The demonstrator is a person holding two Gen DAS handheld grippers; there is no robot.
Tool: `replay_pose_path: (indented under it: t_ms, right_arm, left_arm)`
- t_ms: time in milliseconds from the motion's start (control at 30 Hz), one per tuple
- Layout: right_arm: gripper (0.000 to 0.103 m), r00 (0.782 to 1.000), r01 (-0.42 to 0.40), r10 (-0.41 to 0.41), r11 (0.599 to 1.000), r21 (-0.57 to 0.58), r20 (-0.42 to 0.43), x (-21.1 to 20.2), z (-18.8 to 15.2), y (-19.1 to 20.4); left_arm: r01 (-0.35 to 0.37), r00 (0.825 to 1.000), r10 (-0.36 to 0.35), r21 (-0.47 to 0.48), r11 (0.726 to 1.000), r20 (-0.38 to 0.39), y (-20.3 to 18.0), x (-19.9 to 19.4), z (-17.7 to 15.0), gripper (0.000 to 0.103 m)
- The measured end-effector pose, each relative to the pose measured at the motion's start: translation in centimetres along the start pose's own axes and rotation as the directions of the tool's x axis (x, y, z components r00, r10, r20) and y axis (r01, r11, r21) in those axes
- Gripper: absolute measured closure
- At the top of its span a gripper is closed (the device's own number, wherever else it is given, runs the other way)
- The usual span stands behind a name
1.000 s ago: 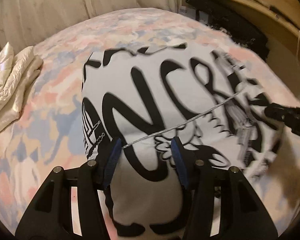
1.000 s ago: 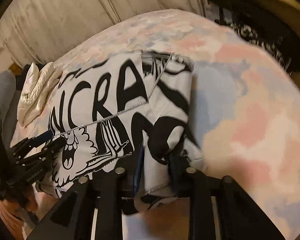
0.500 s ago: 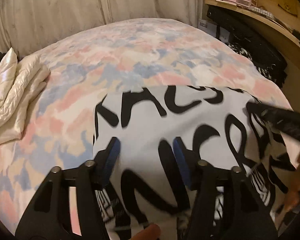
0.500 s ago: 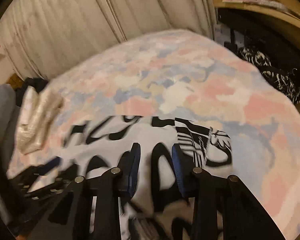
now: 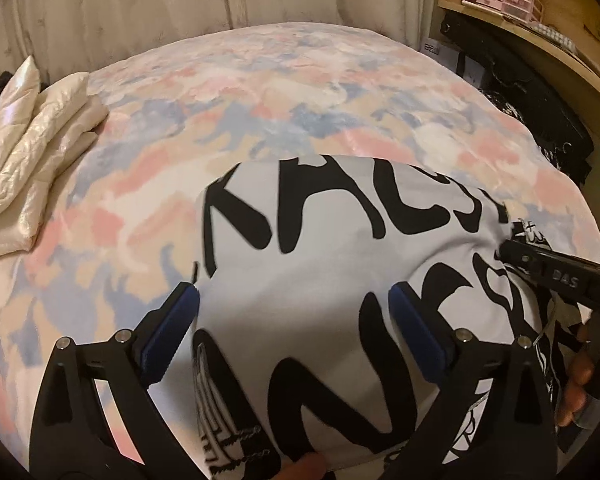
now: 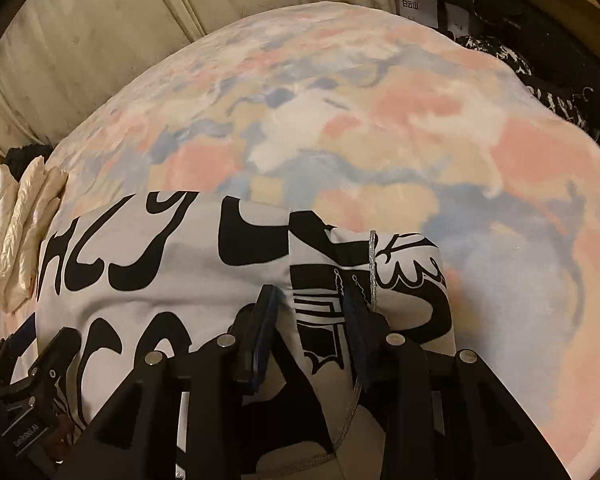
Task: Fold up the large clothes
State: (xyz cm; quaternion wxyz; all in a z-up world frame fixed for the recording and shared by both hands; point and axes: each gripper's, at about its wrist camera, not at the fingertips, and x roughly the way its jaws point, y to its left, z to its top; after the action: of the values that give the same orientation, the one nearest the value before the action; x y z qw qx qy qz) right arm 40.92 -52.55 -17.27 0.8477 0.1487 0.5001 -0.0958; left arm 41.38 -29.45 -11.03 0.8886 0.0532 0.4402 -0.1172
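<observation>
A white garment [image 5: 340, 216] with big black lettering lies folded on the near part of the bed. My left gripper [image 5: 292, 296] hovers over its left half. Its jaws are opening wide and the blue pads [image 5: 176, 320] press on nothing. My right gripper [image 6: 309, 300] is shut on a bunched fold near the garment's [image 6: 160, 264] right edge, by a silver-stitched hem. In the left wrist view the right gripper [image 5: 512, 252] comes in from the right, with a hand [image 5: 580, 368] behind it. The left gripper [image 6: 60, 344] shows at the lower left of the right wrist view.
The bed has a pastel pink, blue and cream cover [image 5: 300, 92]. A folded cream puffy jacket [image 5: 32, 152] lies at its left edge. A pale curtain hangs behind the bed. At the right stands a wooden desk [image 5: 540, 48] with dark things beneath.
Both grippers came back toward the near edge, and the garment came with them; its far edge lies closer now. The left jaws spread wide and let go of the cloth.
</observation>
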Motion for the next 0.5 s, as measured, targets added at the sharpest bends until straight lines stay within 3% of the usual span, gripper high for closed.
replay_pose_path:
  t_ms: [100, 267, 367, 500]
  right_arm:
    - [0.070, 0.998, -0.032, 0.035, 0.999, -0.043, 0.052, -4.7, -1.0, 1.1]
    - [0.069, 0.988, -0.119, 0.131, 0.983, -0.140, 0.080, -10.4, -5.3, 2.5]
    - [0.069, 0.992, -0.117, 0.125, 0.976, -0.185, 0.032, -10.6, -8.4, 2.6]
    - [0.069, 0.995, -0.099, 0.100, 0.968, -0.230, -0.011, -9.8, -12.0, 1.6]
  left_arm:
    - [-0.024, 1.000, 0.024, -0.011, 1.000, -0.005, 0.1, -2.2, -0.2, 0.009]
    - [0.052, 0.998, -0.053, -0.083, 0.995, -0.018, 0.6, -6.0, -2.7, 0.009]
    - [0.088, 0.992, -0.096, -0.087, 0.992, -0.087, 0.3, -6.2, -4.8, 0.009]
    - [0.058, 0.987, -0.062, -0.028, 0.998, -0.149, -0.8, -5.5, -8.2, 0.008]
